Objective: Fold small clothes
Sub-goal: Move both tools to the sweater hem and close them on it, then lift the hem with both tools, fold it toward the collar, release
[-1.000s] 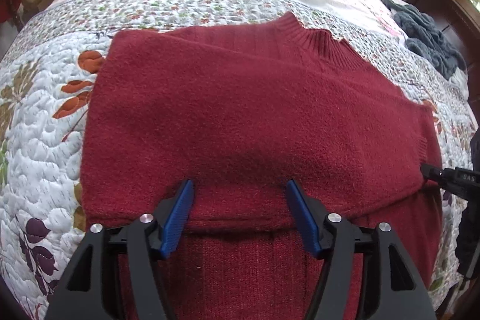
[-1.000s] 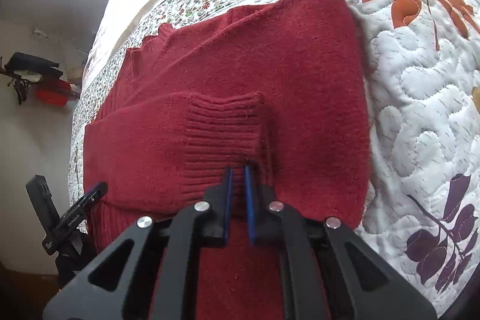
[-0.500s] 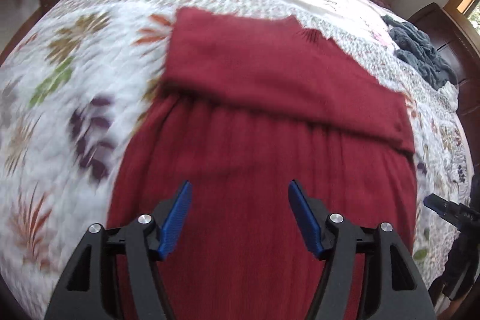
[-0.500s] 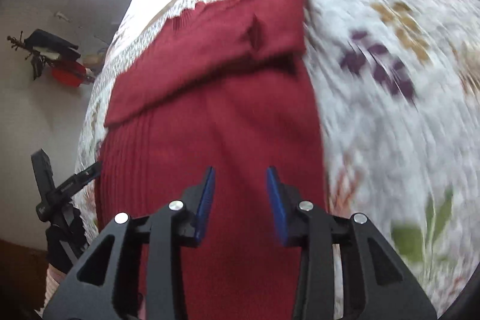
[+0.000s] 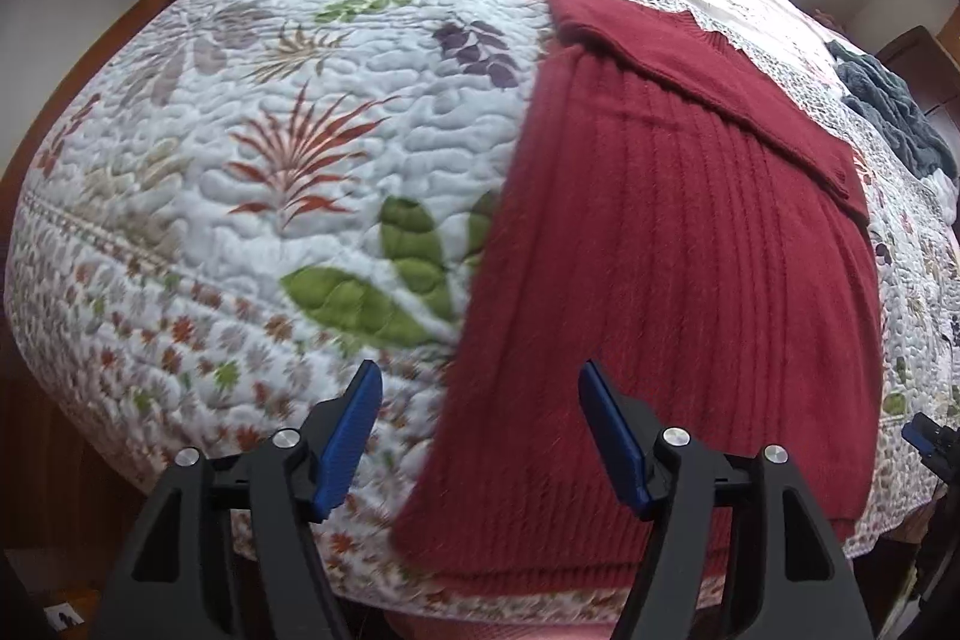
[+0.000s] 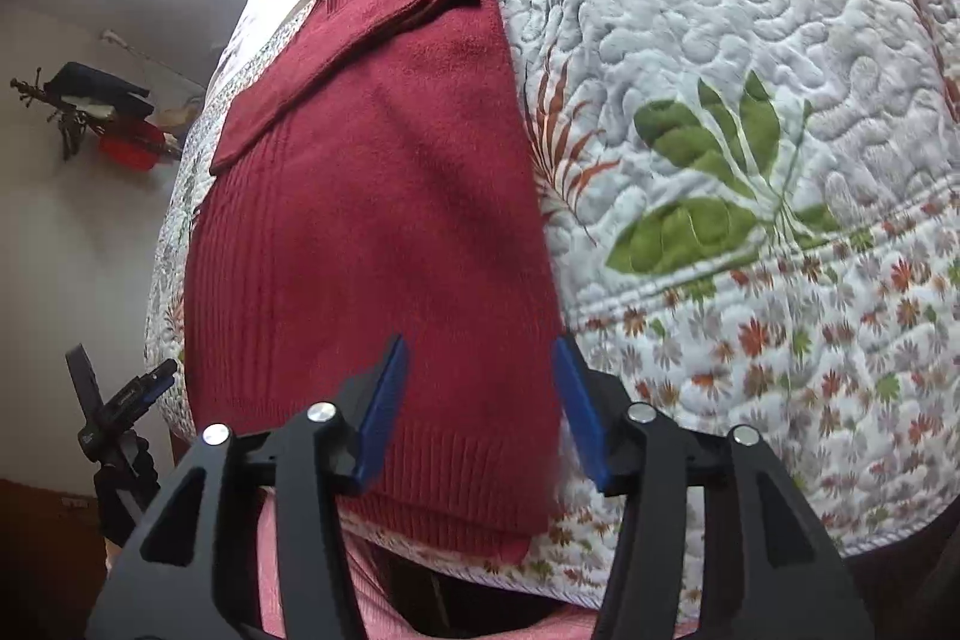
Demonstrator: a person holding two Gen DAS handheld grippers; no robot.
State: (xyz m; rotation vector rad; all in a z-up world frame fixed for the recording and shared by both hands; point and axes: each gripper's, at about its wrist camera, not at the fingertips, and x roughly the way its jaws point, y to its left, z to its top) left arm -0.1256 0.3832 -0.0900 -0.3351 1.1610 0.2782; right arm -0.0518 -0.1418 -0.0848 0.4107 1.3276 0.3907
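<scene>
A dark red knitted sweater (image 5: 678, 244) lies flat on the quilted bed, its sleeves folded across the chest at the far end and its ribbed hem at the bed's near edge. My left gripper (image 5: 480, 436) hangs open above the sweater's near left hem corner, holding nothing. In the right wrist view the same sweater (image 6: 372, 220) fills the left half. My right gripper (image 6: 480, 400) stands open over the near right hem corner, with the sweater's side edge between its fingers' line and nothing gripped.
A floral quilt (image 5: 270, 172) covers the bed, also in the right wrist view as the quilt (image 6: 750, 160). A dark grey garment (image 5: 888, 106) is heaped at the far right. A black tripod stand (image 6: 114, 424) stands left of the bed. Pink cloth (image 6: 384, 598) shows below the bed edge.
Both grippers pulled back from the folded sleeves toward the hem at the bed's near edge. The right gripper, nearly shut on the sleeve cuff a second ago, let go and opened wide.
</scene>
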